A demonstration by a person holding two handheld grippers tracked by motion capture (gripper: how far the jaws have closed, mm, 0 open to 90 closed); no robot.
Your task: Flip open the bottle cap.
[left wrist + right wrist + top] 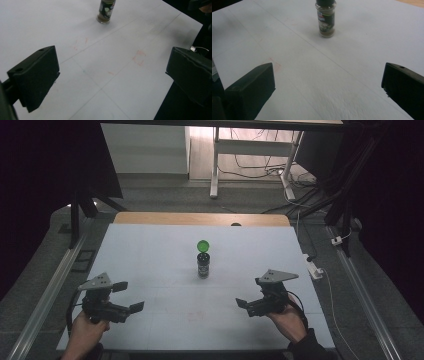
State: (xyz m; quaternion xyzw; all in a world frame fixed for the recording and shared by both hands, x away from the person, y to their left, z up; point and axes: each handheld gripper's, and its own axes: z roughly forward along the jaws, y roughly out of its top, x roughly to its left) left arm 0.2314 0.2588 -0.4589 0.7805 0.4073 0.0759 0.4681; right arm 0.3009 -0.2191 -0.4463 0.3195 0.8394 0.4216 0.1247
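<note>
White table: broad, flat and bare but for one item, with faint red marks and thin ruled lines on the surface ahead of both grippers. The near edge lies just behind the hands; the right edge falls away close outside the right gripper, as the left gripper view shows it dropping to dark floor. A wooden strip borders the far side, well beyond reach of either tool.

Left gripper: held low over the near-left part of the table, jaws spread wide and empty. Right gripper: held likewise at near-right, jaws parted, nothing between them.

Jar: a small upright spice jar standing ahead of both grippers and between their lines of approach, well apart from each. Clear body, dark label, brownish contents at the base. It probably is light, rigid and smooth-sided, hence liable to tip or slip under a glancing push; if glass, it would be breakable. The straight labelled wall at mid-height appears the soundest place to grip, jaws closing from opposite sides.

Cap: green, round, sitting on top of the jar; too small here to judge whether it is screwed tight.

Open room surrounds the jar on every side, so either gripper has a free path forward.
</note>
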